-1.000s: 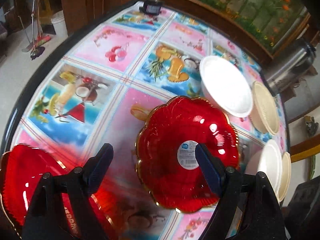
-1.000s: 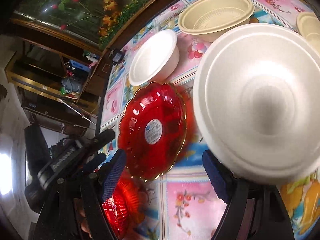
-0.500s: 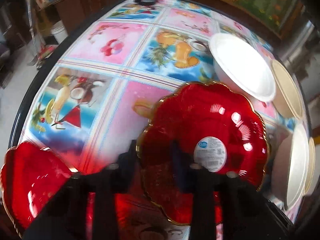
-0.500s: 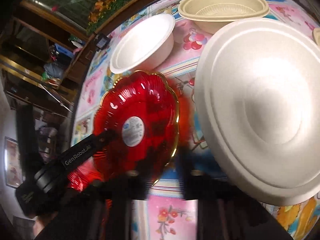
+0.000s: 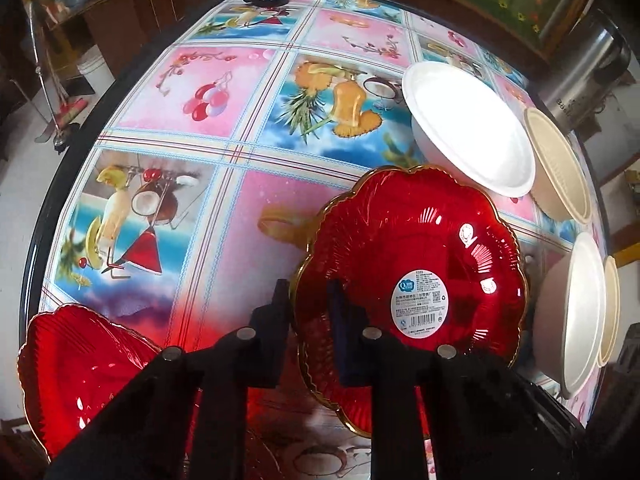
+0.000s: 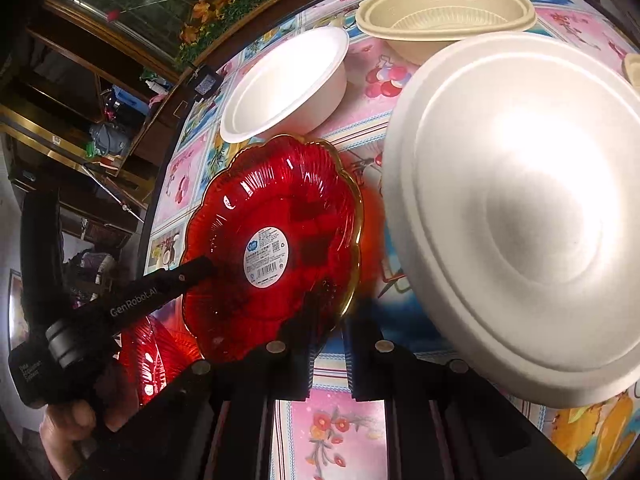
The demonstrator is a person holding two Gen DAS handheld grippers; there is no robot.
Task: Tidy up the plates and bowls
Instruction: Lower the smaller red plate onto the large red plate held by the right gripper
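Observation:
A red scalloped plate with a gold rim and a white label (image 5: 408,248) (image 6: 280,200) lies on the fruit-print tablecloth (image 5: 224,92). My left gripper (image 5: 308,304) is closing, with the plate's near-left rim between its pads; one finger is outside and one inside. In the right wrist view, the left gripper (image 6: 208,266) reaches onto the plate from the left. My right gripper (image 6: 328,344) is shut on the plate's near rim. A second red plate (image 5: 80,360) (image 6: 148,360) lies at the near left.
A white bowl (image 5: 468,128) (image 6: 288,84) and a beige bowl (image 5: 560,168) (image 6: 440,12) stand beyond the plate. A large white bowl (image 6: 520,220) (image 5: 580,312) is close on the right. A steel pot (image 5: 580,68) stands at the table's far right.
Both grippers' jaws went from wide open to closed on the red plate's rim. The left wrist view tipped and drew a little closer to the plate.

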